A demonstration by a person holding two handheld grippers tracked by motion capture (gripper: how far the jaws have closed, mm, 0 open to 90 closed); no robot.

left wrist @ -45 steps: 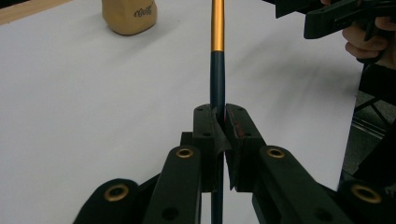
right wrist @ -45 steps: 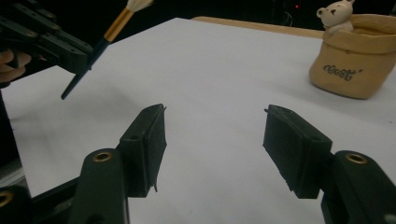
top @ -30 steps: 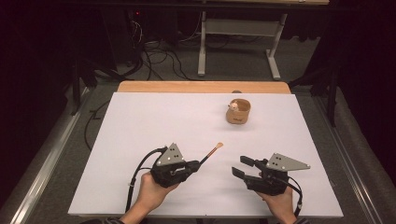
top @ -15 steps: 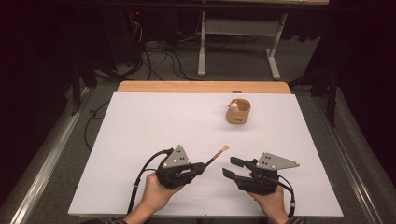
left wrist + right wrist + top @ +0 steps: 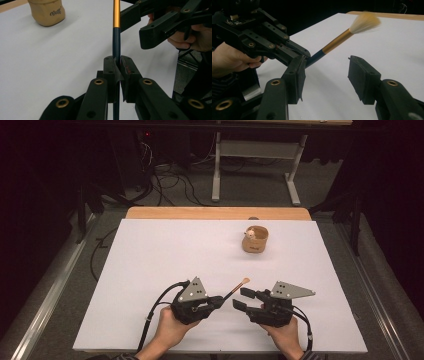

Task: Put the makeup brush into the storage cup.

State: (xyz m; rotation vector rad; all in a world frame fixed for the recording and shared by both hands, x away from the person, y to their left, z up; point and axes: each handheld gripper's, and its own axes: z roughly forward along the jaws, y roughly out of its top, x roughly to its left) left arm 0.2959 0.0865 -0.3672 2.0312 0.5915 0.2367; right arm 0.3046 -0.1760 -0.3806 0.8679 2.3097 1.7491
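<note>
Near the table's front edge, left gripper [image 5: 218, 301] fingers clamp the brush [image 5: 235, 289].

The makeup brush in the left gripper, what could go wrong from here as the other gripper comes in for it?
1. The left gripper pinches the brush only low on its thin dark handle, so a nudge from the right gripper might swivel it or pull it loose.
2. The right gripper's open jaws sit close to the left's; shutting there could catch those jaws rather than the handle.
3. A grab too far up could crush the bristles.
</note>
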